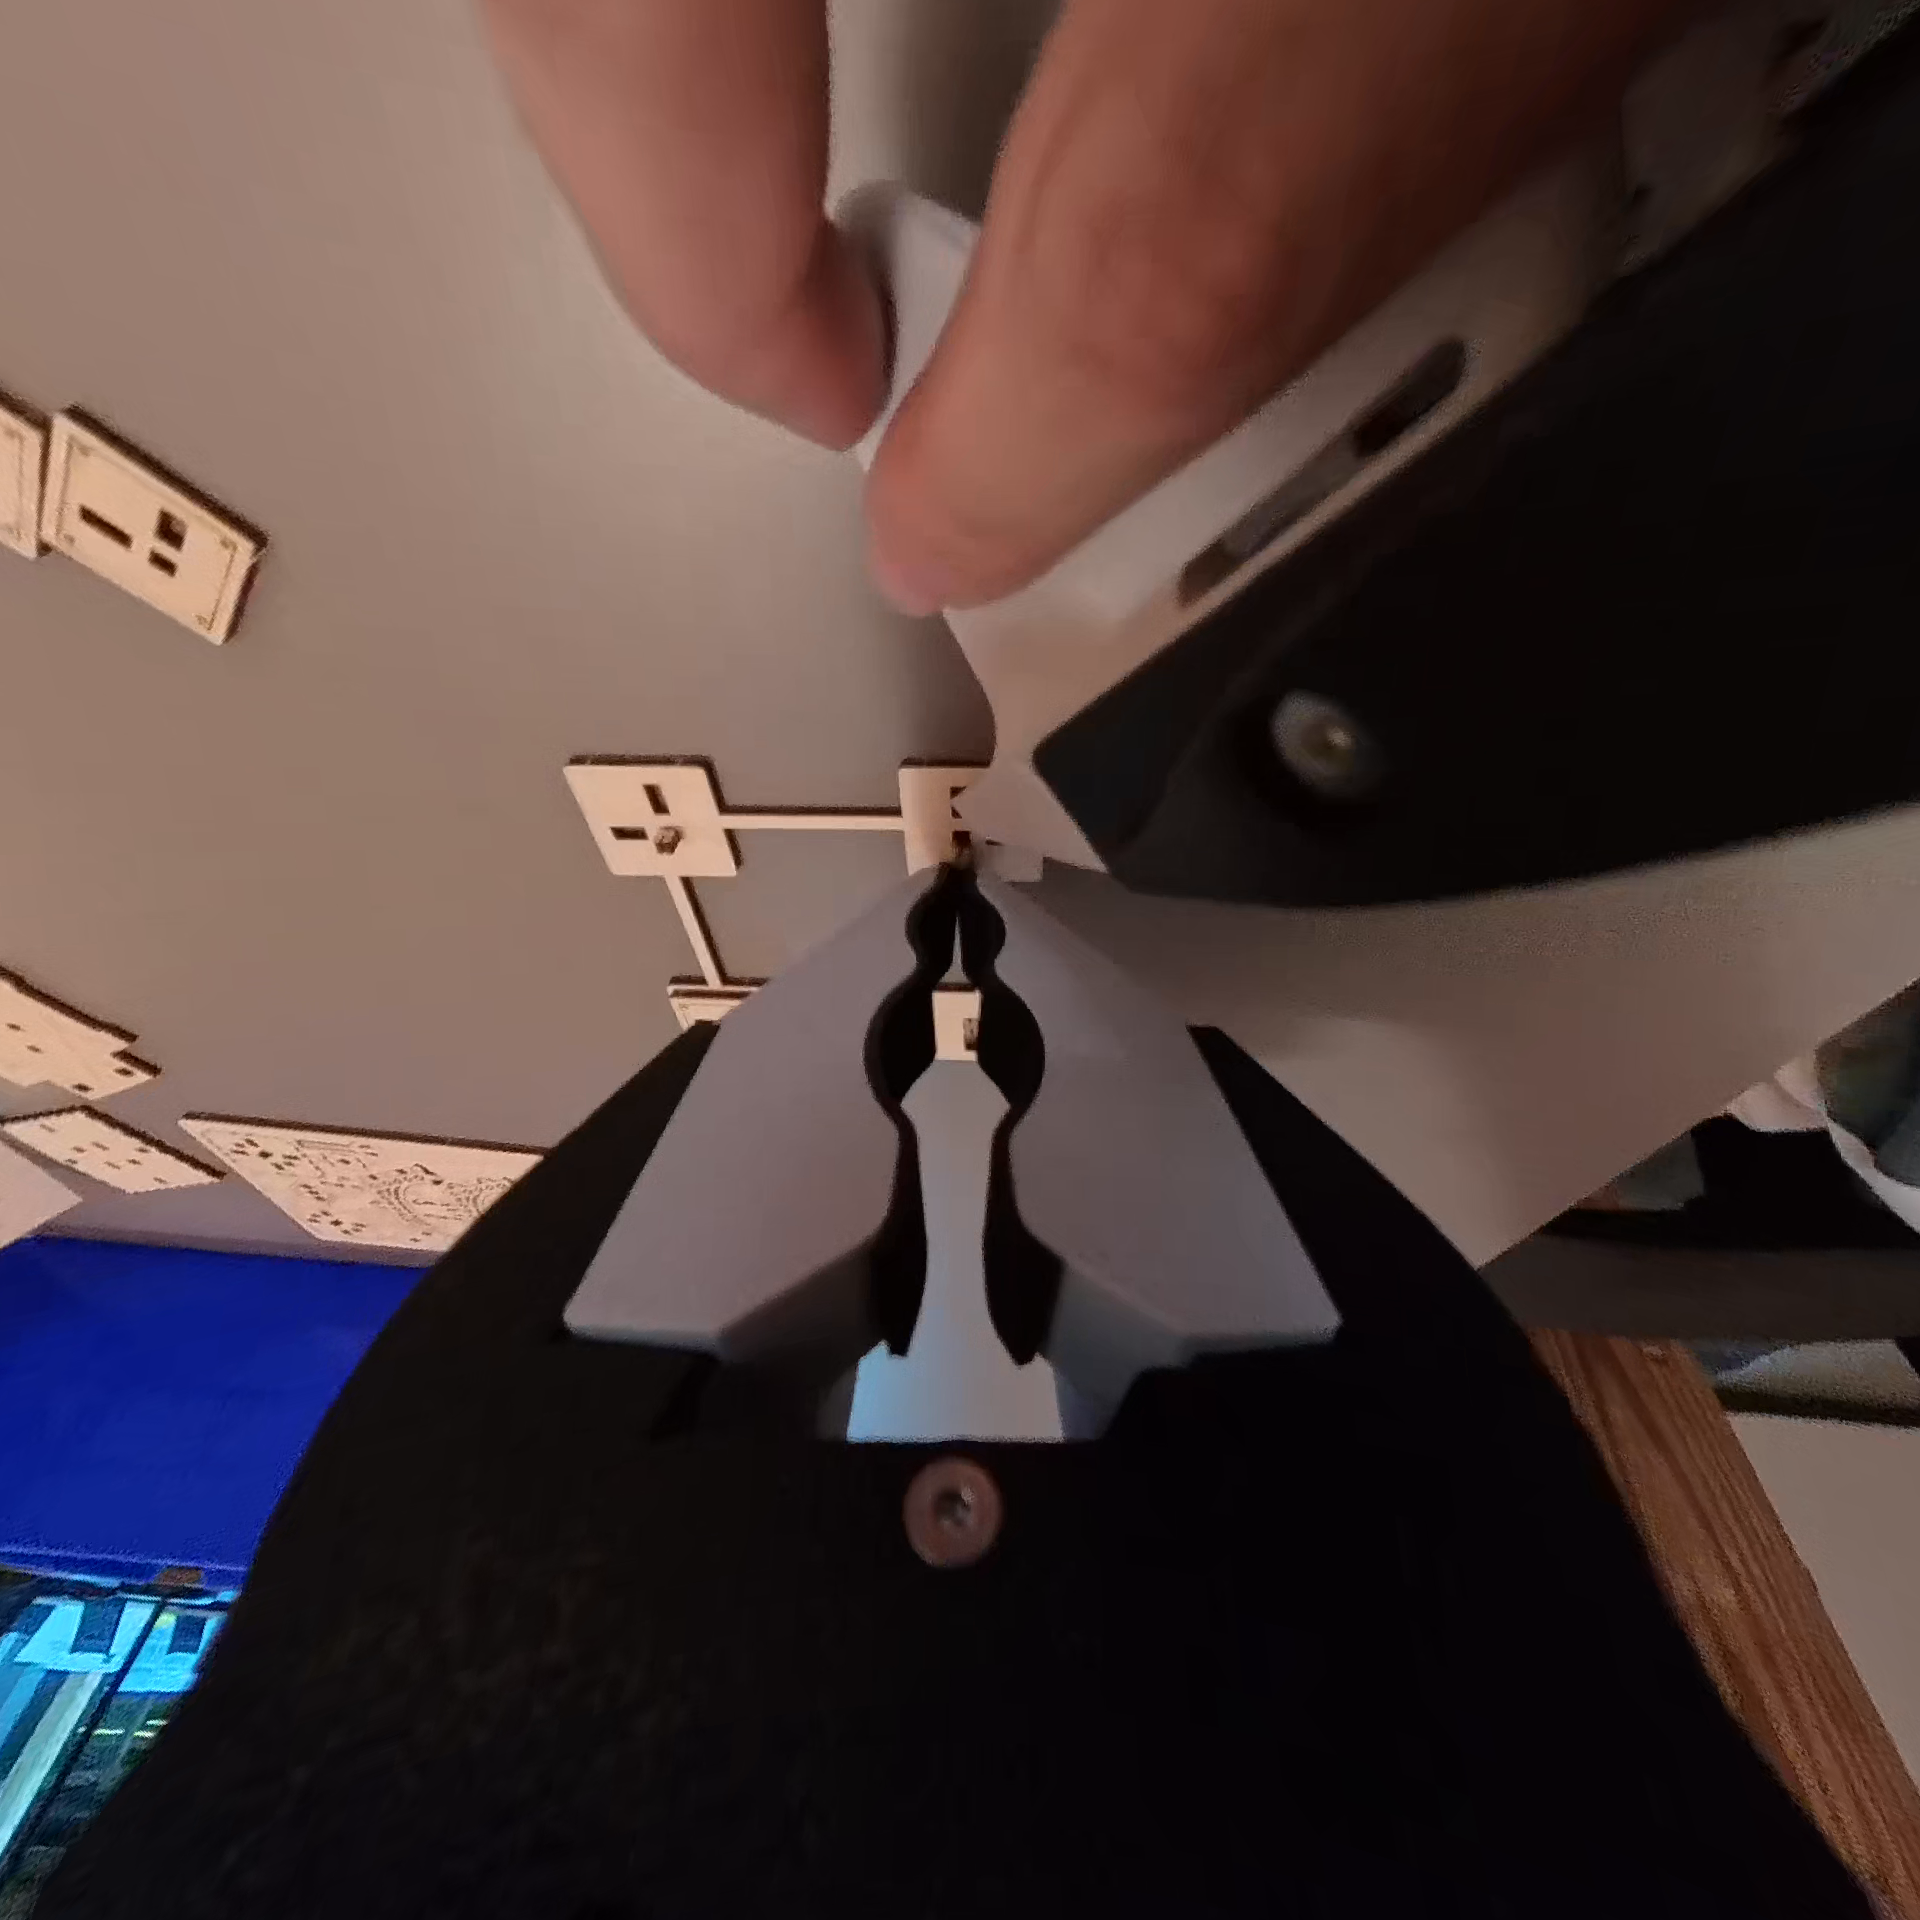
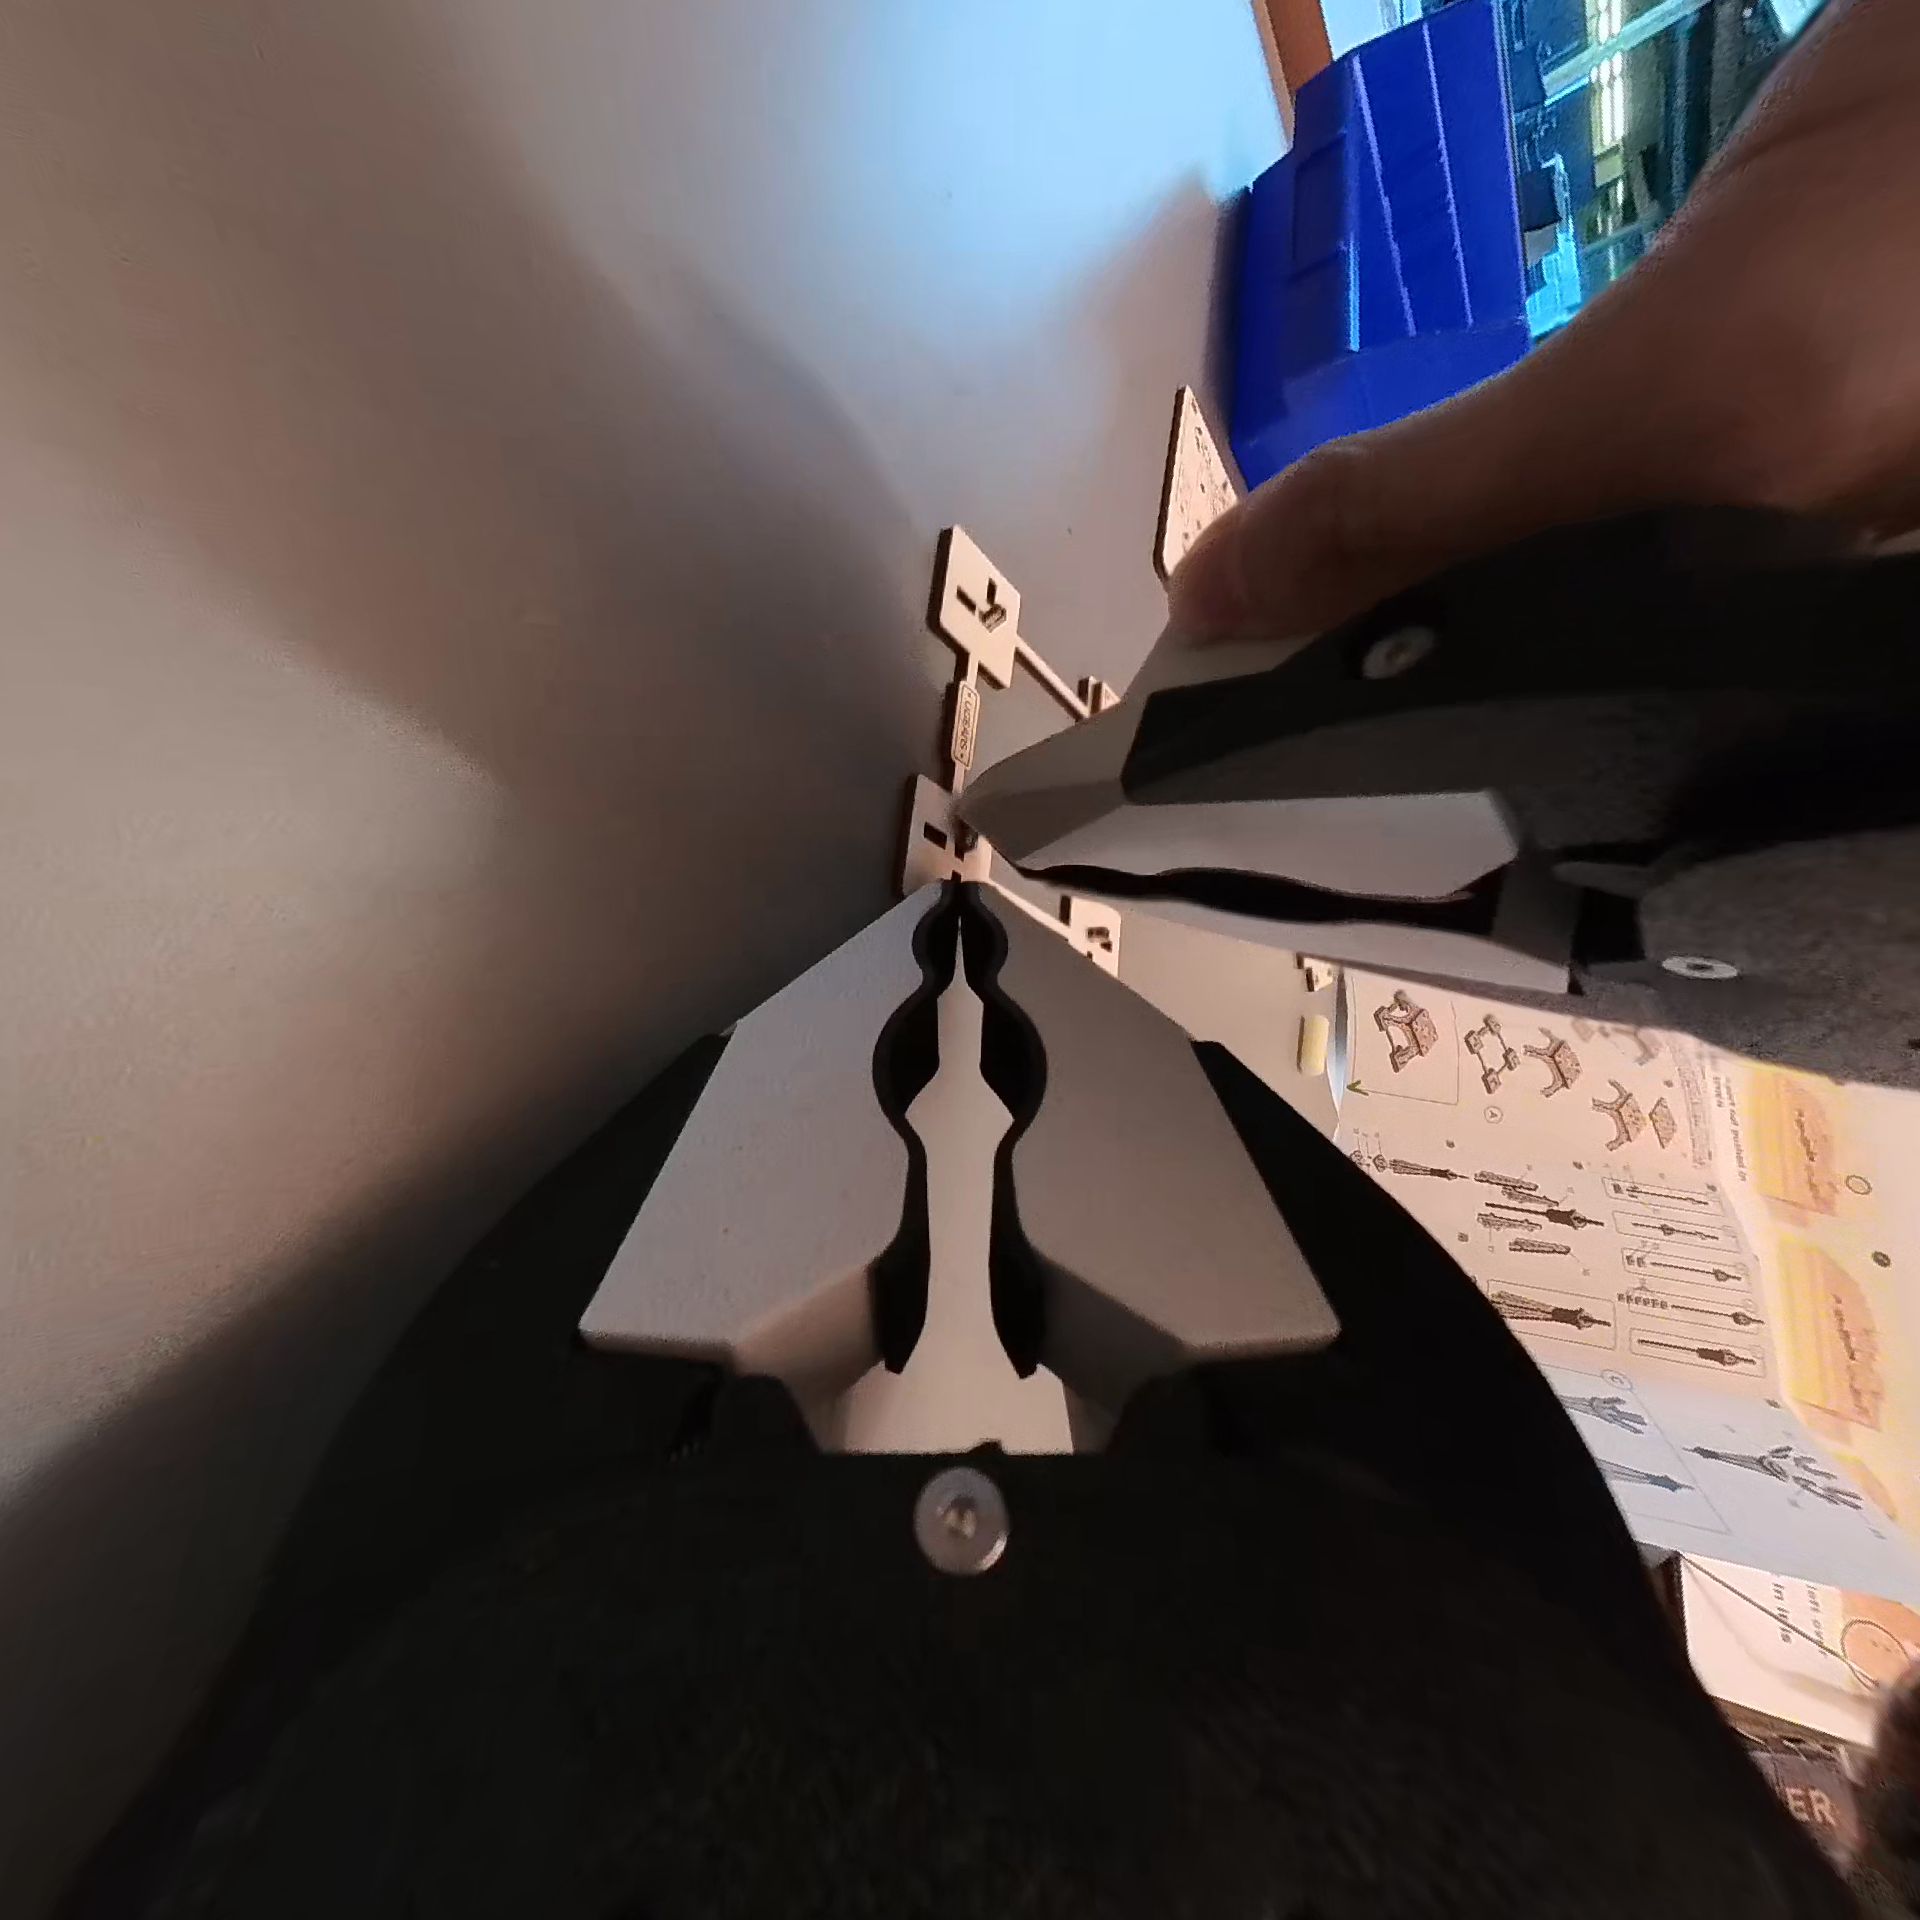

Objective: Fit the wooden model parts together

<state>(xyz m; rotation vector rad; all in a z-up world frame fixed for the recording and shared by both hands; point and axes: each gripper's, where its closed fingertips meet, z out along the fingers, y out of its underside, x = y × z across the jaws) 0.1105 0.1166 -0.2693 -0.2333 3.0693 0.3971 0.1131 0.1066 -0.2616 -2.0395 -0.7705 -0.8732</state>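
Left wrist view: the left gripper (image 1: pixel 961 868) is reaching down to one corner pad of the flat wooden frame part (image 1: pixel 810 821), which is lying on the pale table (image 1: pixel 416 312).
Left fingers: drawn together at the tips, apparently pinching a tiny dark peg (image 1: pixel 964 854) at that pad; too small to be certain what it is.
Why held so: judging from the pose, the peg is being steered into or steadied in a slot, so the tips are meeting right at the pad.
Right gripper (image 1: pixel 1013 857): coming in from the right in this view, its tip sitting just beside the same pad, a hand (image 1: pixel 935 312) wrapping its body.
Right wrist view: the right gripper's (image 2: pixel 954 883) fingers are nearly closed at the pad's near edge; I cannot tell whether they are clamping anything.
Likely reason: probably bracing the thin frame so it is not sliding while the left tool is working.
Frame layout: square slotted pads joined by thin bars; a far pad (image 2: pixel 977 608) is already carrying a small peg.
Spare parts: a slotted square panel (image 1: pixel 145 525) and an engraved panel (image 1: pixel 364 1184) are lying well apart at the left, seemingly waiting.
Instruction sheet (image 2: pixel 1558 1195): lying near the frame in the right wrist view.
Blue bin (image 2: pixel 1371 312): standing at the table's far edge.
Progress: early, judging by the loose pieces.
Risk: the bars are looking fragile; sideways pressure could be snapping one.
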